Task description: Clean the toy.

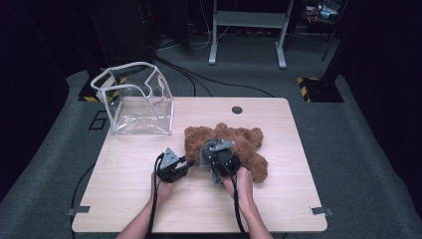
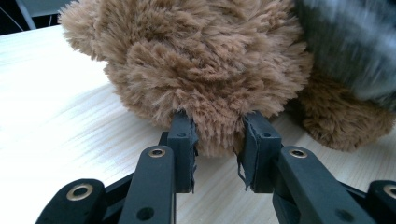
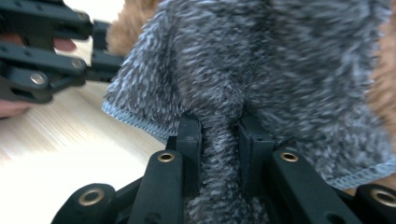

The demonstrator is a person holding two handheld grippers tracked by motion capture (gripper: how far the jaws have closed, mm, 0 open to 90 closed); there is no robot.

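Now bear's grey garment (image 3: 261, 60) pinched between right tool (image 3: 219, 135) jaws.

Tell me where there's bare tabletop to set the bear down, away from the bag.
The widest bare patch is the right side of the table, between the teddy bear and the right edge. A second one runs along the near-left, below the clear bag and left of the left tool. The middle is crowded: both tools, right tool included, grip the bear there.
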